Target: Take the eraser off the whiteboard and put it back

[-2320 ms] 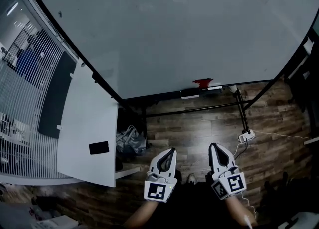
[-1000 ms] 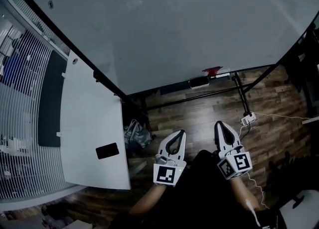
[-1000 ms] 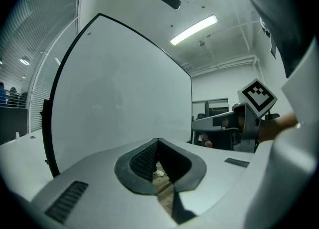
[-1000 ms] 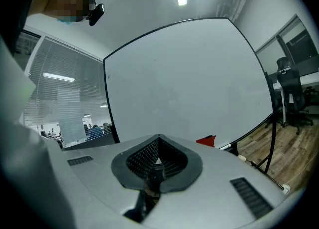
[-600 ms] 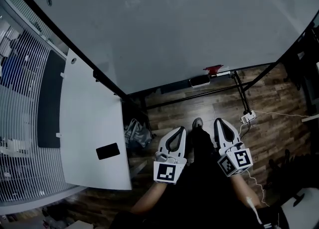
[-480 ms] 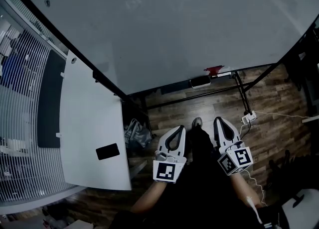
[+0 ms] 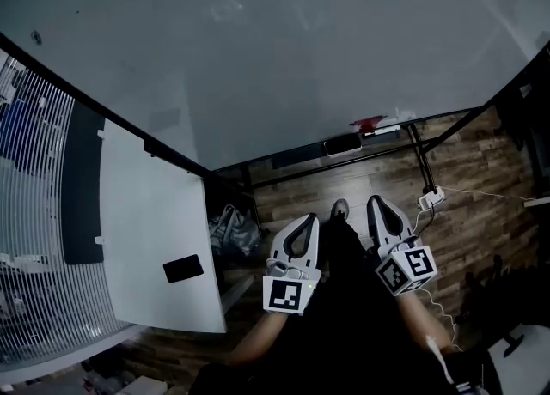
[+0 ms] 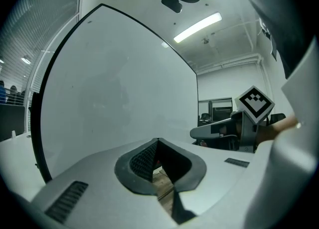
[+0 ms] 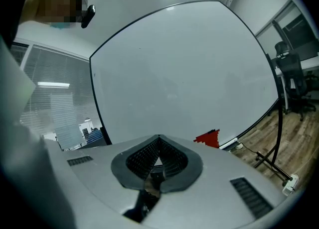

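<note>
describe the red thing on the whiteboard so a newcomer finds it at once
Find the large white whiteboard with the black frame and follow its bottom edge toward the right. There a small red block sits on the board face, just above a dark rectangular box that hangs below that edge. It is the only red thing there.

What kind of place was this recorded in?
Probably an office or meeting room: a large whiteboard on a stand, a white desk beside it, and a black office chair further back.
</note>
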{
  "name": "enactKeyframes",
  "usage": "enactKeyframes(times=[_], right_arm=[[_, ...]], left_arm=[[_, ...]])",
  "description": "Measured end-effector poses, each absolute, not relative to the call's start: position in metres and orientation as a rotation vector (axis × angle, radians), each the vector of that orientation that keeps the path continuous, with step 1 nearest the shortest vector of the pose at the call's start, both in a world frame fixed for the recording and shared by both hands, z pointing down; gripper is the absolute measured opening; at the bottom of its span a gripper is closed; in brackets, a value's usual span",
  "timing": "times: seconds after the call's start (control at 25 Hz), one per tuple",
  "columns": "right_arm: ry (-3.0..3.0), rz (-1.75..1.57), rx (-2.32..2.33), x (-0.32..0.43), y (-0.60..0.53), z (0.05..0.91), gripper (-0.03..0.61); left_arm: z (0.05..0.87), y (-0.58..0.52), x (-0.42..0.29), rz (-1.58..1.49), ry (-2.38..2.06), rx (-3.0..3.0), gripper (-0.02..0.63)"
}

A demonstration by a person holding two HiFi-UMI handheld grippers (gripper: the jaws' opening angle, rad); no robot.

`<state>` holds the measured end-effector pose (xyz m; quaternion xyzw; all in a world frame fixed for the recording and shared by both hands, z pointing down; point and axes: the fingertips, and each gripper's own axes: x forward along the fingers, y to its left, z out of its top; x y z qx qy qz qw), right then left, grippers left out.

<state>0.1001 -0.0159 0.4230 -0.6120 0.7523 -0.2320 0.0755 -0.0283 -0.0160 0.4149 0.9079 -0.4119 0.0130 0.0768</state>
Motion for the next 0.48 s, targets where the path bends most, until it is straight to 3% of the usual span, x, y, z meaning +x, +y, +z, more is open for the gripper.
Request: enactKeyframes(times=[0.48], right_arm=[[2.189,-0.876,-1.83,0.117,-0.055,0.465,0.015]], left_arm=[[0.426,-0.053,-0.013,0.097,-1.235,2.681,0.006]])
